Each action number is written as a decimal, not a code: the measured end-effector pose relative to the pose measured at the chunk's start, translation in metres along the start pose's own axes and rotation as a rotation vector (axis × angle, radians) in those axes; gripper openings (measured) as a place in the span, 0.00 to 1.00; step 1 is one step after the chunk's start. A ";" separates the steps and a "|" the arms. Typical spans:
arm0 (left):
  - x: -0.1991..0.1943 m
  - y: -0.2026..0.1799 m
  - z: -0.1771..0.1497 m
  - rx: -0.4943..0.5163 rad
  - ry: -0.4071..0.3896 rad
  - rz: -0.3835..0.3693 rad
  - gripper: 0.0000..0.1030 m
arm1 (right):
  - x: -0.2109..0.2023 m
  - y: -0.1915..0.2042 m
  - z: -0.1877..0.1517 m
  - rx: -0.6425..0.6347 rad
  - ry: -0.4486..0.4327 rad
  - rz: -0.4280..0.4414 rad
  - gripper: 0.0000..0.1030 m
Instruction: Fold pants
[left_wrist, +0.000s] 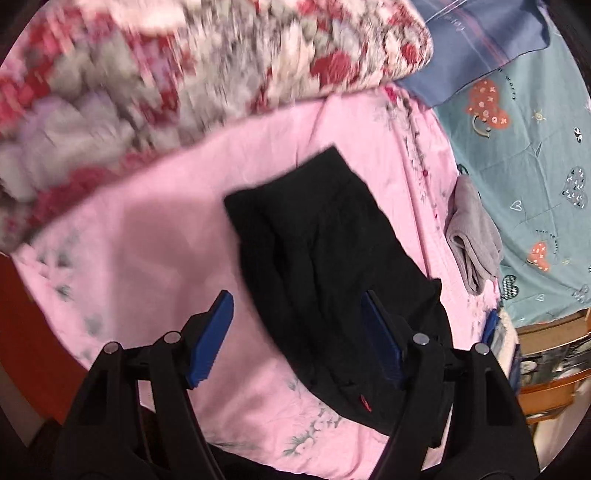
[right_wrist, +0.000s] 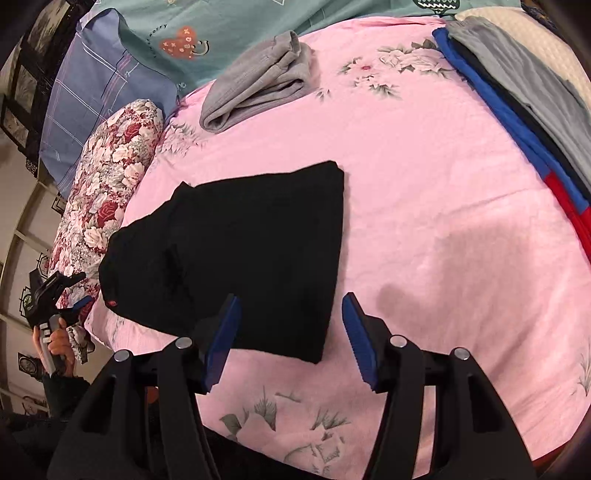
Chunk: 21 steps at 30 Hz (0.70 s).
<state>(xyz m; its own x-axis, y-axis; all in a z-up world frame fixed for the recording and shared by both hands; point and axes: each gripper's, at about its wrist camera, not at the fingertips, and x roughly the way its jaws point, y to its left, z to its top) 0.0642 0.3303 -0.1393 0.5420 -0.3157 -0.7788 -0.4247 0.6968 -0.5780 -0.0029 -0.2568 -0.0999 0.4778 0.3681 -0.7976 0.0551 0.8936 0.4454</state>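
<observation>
Black pants (right_wrist: 243, 254) lie folded into a compact block on the pink floral bedsheet (right_wrist: 424, 206); they also show in the left wrist view (left_wrist: 332, 266). My left gripper (left_wrist: 295, 339) is open and empty, held above the pants' near end, its right finger over the cloth. It also shows at the far left of the right wrist view (right_wrist: 61, 295), off the bed's edge. My right gripper (right_wrist: 290, 339) is open and empty, just above the near edge of the pants.
Folded grey pants (right_wrist: 258, 85) lie at the far side of the sheet, also in the left wrist view (left_wrist: 472, 236). A stack of blue, red, black and grey garments (right_wrist: 524, 122) lies at the right. A floral pillow (right_wrist: 107, 195) and a blue pillow (right_wrist: 92, 96) sit left.
</observation>
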 end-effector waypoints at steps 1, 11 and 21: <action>0.013 -0.001 -0.001 -0.008 0.038 0.021 0.70 | -0.003 -0.006 -0.001 0.018 -0.007 -0.002 0.57; 0.053 -0.025 0.031 0.004 0.035 -0.001 0.83 | -0.016 -0.024 0.000 0.094 -0.041 -0.002 0.57; 0.044 -0.035 0.020 0.110 -0.077 -0.030 0.17 | -0.007 -0.002 0.004 0.070 -0.011 -0.045 0.57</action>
<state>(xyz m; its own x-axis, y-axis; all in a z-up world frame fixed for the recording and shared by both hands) 0.1175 0.3046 -0.1484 0.6086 -0.2902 -0.7385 -0.3277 0.7557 -0.5670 -0.0029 -0.2620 -0.0939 0.4830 0.3245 -0.8133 0.1383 0.8889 0.4368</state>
